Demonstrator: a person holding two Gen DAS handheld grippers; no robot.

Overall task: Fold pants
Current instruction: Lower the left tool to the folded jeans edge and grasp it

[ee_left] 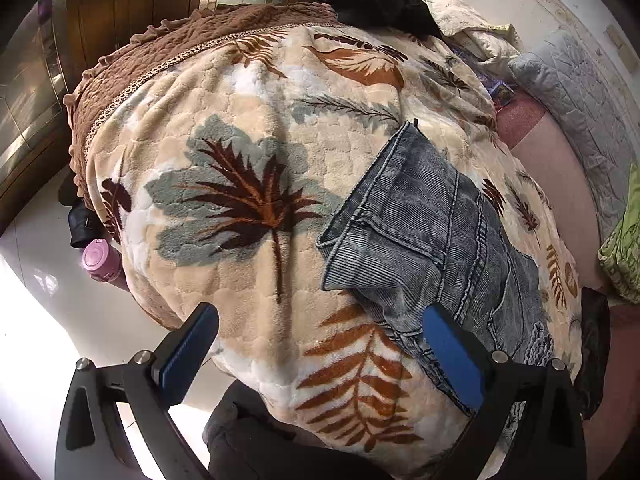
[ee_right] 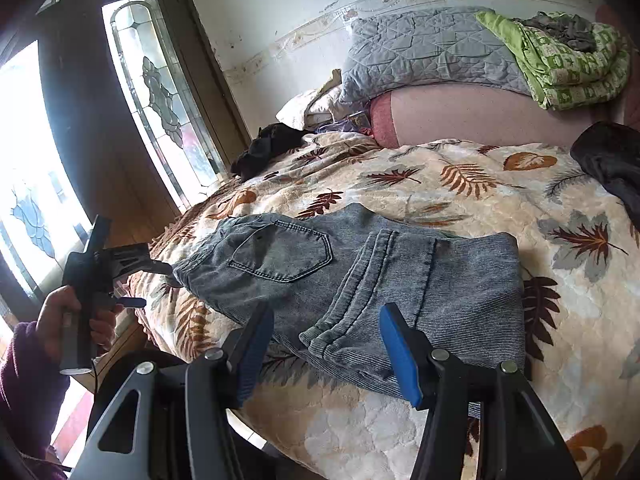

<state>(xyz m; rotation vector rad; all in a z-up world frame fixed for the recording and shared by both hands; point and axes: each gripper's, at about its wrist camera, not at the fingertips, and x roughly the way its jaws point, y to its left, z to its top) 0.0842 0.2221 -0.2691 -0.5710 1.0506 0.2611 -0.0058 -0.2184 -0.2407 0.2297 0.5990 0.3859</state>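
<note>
Grey-blue denim pants [ee_right: 360,280] lie folded on a leaf-patterned blanket [ee_right: 460,184], leg cuffs laid over the seat with its back pocket. In the left wrist view the pants [ee_left: 424,232] lie at the right. My left gripper [ee_left: 320,320] is open and empty above the blanket, its right finger [ee_left: 452,356] over the pants' edge. It also shows in the right wrist view [ee_right: 140,280], held in a hand at the pants' left end. My right gripper [ee_right: 326,324] is open and empty just above the cuffs.
A black garment [ee_right: 268,148] lies at the blanket's far edge, a dark cloth [ee_right: 612,160] at the right. Grey quilted pillow [ee_right: 432,48] and green bedding [ee_right: 560,60] sit by the wall. A pink bottle [ee_left: 100,260] stands on the floor beside the bed.
</note>
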